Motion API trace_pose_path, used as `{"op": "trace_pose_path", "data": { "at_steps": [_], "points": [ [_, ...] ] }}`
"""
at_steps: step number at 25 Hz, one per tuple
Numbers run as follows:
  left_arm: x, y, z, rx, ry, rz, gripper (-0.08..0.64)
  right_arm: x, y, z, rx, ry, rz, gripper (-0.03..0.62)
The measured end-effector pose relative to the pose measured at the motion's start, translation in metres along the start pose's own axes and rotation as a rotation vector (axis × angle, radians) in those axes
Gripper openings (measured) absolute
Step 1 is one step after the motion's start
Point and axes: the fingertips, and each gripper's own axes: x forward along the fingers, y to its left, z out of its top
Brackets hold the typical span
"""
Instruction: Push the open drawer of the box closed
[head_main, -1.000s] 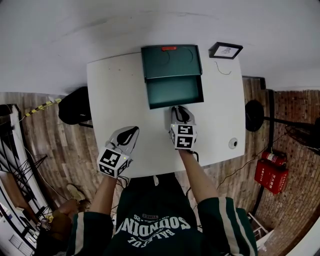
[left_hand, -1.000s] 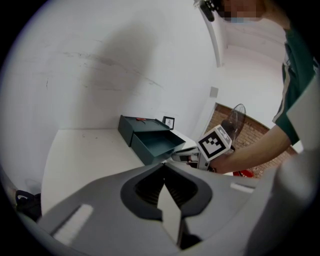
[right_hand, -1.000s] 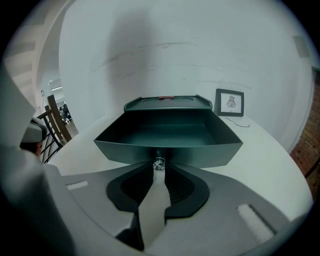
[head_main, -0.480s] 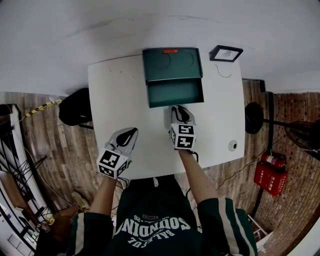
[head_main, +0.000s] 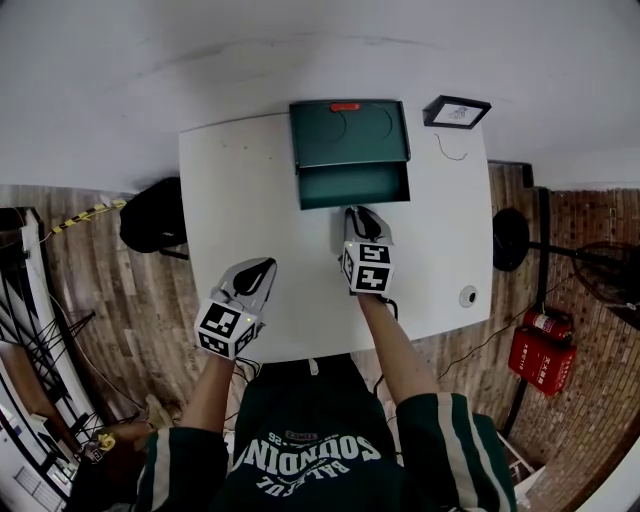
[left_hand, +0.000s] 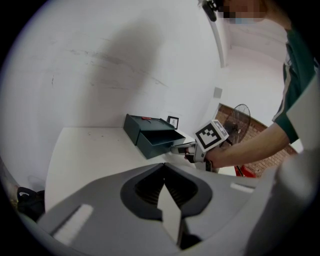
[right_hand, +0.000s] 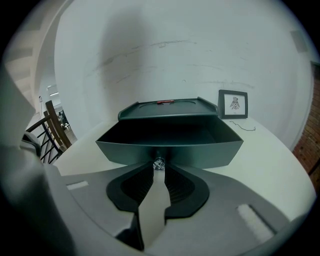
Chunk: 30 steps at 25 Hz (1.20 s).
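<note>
One drawer (head_main: 354, 186): part open.
Right fingers (right_hand: 181, 186): pinching knob (right_hand: 158, 163) (left fingers (left_hand: 150, 187) closed, empty).
Risk: off-centre push slides box (head_main: 349, 133).

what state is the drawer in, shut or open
Open: the drawer sticks out of the green box, its dark inside showing, with the right claw on its knob.

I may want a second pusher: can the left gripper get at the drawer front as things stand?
Probably yes: bare table lies between the left gripper and the drawer; the right gripper only occupies its middle.
</note>
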Motion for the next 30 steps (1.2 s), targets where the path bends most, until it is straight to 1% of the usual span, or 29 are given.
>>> {"op": "trace_pose_path", "data": {
  "at_steps": [19,30],
  "points": [
    [0.005,0.015,-0.004,-0.02,0.016,0.006,0.052,0.03,-0.005,0.029,0.025,-0.01,-0.008,0.072],
    [0.004,0.02,-0.006,-0.028,0.023,0.006,0.052,0.043,-0.007,0.043,0.017,-0.02,-0.004,0.072]
  ]
}}
